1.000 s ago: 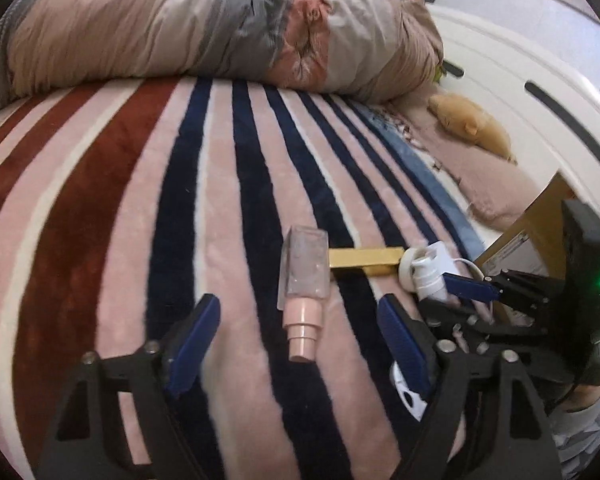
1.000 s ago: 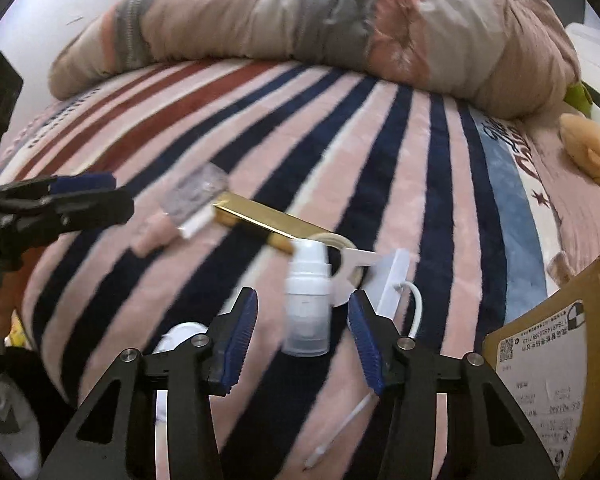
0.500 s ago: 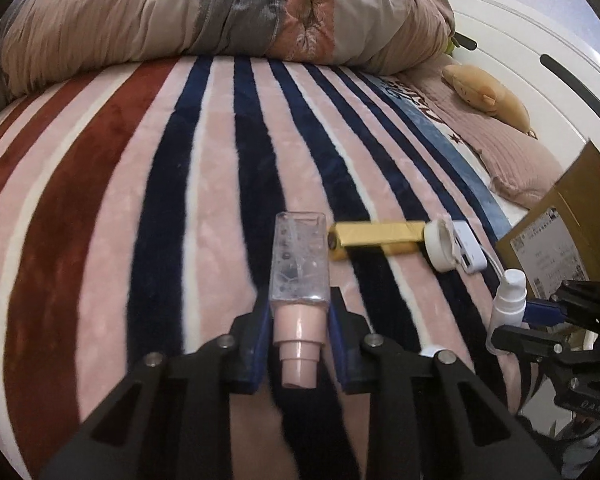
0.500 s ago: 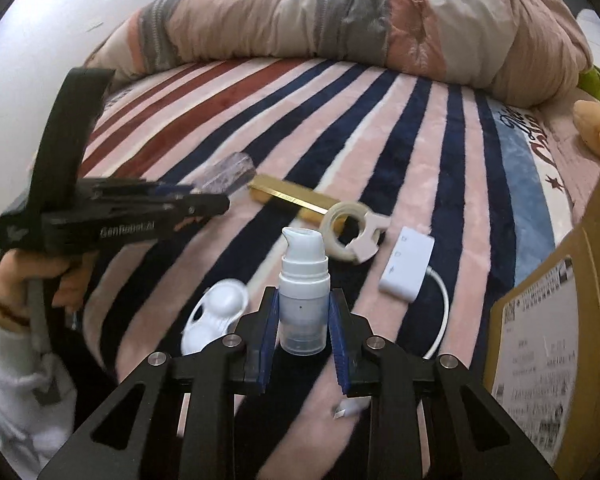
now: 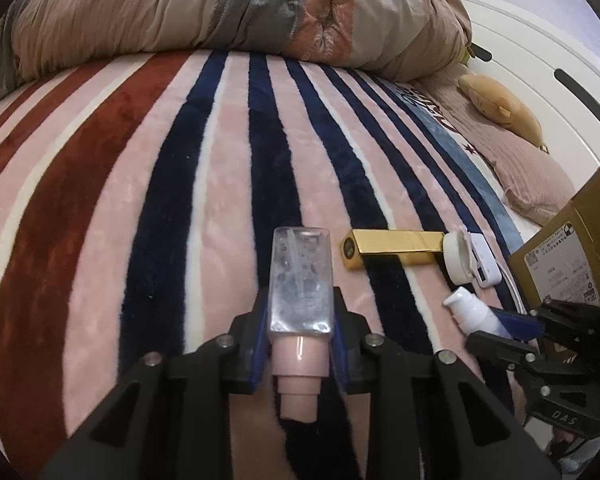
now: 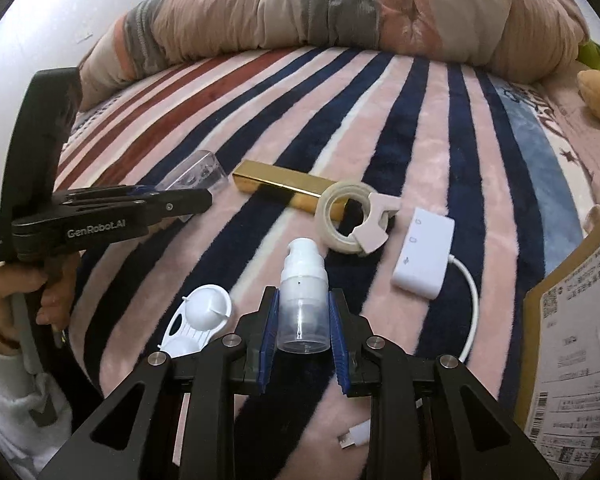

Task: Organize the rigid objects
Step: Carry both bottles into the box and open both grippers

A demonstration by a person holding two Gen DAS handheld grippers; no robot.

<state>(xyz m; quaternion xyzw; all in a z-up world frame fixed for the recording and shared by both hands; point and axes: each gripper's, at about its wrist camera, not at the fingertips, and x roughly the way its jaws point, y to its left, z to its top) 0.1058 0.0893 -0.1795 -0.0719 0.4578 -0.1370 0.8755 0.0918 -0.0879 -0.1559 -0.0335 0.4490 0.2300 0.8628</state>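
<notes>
My left gripper [image 5: 300, 320] is shut on a clear bottle with a pink cap [image 5: 300, 284], held above the striped blanket; it also shows in the right wrist view [image 6: 192, 172]. My right gripper [image 6: 303, 320] is shut on a white pump bottle [image 6: 303, 292], held upright; it also shows in the left wrist view [image 5: 474, 314]. On the blanket lie a gold box [image 6: 284, 188], a tape dispenser [image 6: 352, 216], a white USB adapter [image 6: 422, 256] with its cable, and a white plastic piece [image 6: 198, 316].
A cardboard box [image 6: 580, 344] stands at the right edge of the bed. A rolled duvet [image 5: 240, 12] lies across the far side. A tan plush toy [image 5: 500, 100] rests on a pillow far right. The striped blanket [image 5: 140, 180] stretches left.
Both grippers closed from open onto their bottles and lifted them off the blanket. The white pump bottle went from lying near the tape to being held upright.
</notes>
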